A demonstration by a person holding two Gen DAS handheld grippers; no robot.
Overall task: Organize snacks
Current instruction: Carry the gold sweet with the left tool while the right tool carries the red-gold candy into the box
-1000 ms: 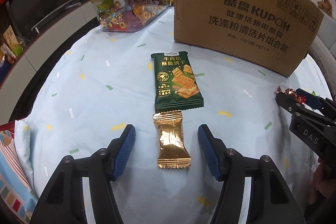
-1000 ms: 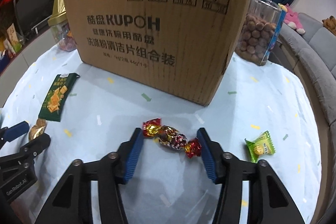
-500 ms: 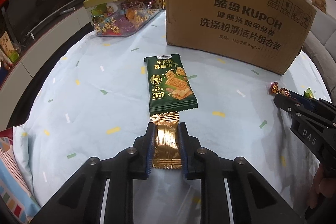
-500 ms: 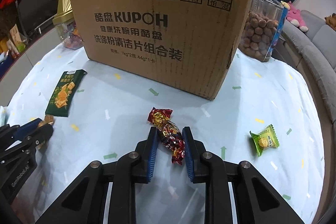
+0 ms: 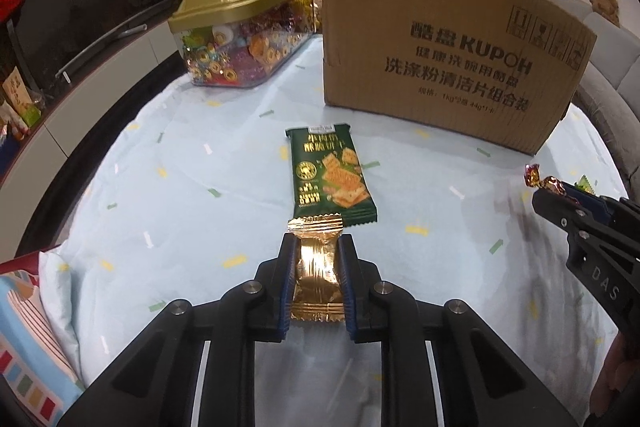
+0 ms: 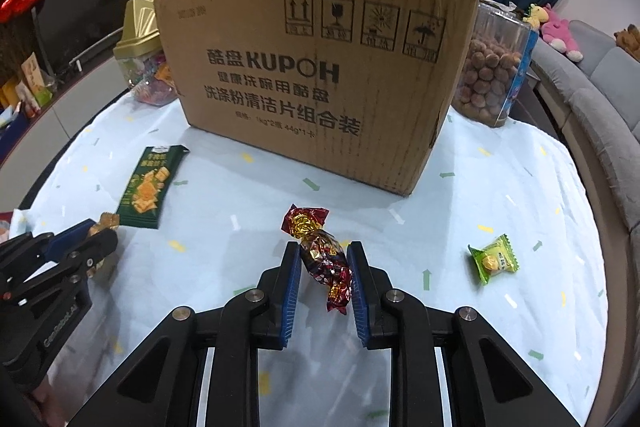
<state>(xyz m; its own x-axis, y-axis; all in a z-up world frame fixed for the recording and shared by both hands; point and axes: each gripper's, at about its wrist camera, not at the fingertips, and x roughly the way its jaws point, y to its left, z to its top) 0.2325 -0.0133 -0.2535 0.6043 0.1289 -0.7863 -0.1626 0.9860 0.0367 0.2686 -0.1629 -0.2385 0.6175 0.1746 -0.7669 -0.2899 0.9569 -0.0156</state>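
Left wrist view shows the left gripper clamped on a gold wafer packet near the bench's front edge, just before the green cracker pack. Both grippers reach forward, level and low over the bench, the right gripper squeezing a twisted foil candy, probably for lifting into the cardboard box behind.

The left tongs pinch a gold foil snack packet from both sides, near the surface's near edge. Just beyond it lies a green cracker packet. A KUPOH cardboard box and a gold-lidded candy container stand toward the far edge. At the right edge, the right tongs grip a red-gold wrapped candy.
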